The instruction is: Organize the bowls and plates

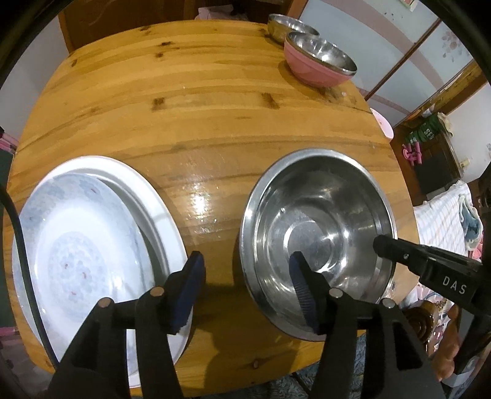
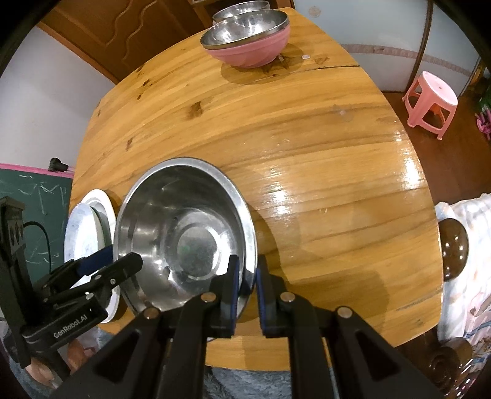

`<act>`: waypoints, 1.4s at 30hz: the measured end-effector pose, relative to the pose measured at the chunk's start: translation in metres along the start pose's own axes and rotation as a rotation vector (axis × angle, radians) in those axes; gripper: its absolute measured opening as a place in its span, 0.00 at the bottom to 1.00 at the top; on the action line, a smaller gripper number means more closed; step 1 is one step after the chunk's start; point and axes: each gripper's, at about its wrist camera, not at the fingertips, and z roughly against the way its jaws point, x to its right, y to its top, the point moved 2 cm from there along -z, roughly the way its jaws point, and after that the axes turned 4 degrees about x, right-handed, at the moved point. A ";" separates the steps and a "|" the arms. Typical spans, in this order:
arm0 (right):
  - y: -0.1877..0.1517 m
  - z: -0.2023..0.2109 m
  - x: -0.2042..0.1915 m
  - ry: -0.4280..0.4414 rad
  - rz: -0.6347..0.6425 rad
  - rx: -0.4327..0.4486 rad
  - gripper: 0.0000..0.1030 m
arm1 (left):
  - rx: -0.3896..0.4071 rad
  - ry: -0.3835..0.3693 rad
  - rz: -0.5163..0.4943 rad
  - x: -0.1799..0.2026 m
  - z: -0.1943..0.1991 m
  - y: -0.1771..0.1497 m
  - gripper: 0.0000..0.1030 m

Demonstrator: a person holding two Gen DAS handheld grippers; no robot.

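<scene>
A large steel bowl (image 1: pixel 319 221) (image 2: pixel 184 227) stands on the wooden table (image 1: pixel 199 107) near its front edge. My right gripper (image 2: pixel 247 285) is shut on the bowl's right rim, one pad inside and one outside; its tip (image 1: pixel 382 245) shows in the left wrist view. My left gripper (image 1: pixel 247 282) (image 2: pixel 113 261) is open and straddles the bowl's left rim, with neither pad touching it. Left of the bowl, a blue-patterned plate (image 1: pixel 76 245) lies on a bigger white plate (image 1: pixel 153 190), seen as a stack (image 2: pixel 83 227) in the right wrist view.
At the table's far end a pink bowl (image 1: pixel 310 69) (image 2: pixel 257 52) holds a steel bowl, and another steel bowl (image 1: pixel 285 26) stands behind it. A pink stool (image 2: pixel 429 101) stands on the floor at right, bedding (image 2: pixel 466 245) lies beside the table, and a chalkboard (image 2: pixel 30 214) is at left.
</scene>
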 end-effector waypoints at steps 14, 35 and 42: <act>-0.002 0.031 0.005 0.046 -0.009 0.100 0.22 | 0.161 0.029 -0.015 0.000 0.042 0.010 0.69; 0.032 0.091 -0.014 0.003 0.132 0.277 0.23 | 0.341 0.199 -0.106 0.029 0.123 0.068 0.70; 0.077 0.135 -0.019 -0.050 0.207 0.374 0.23 | 0.417 0.189 -0.207 0.060 0.162 0.123 0.79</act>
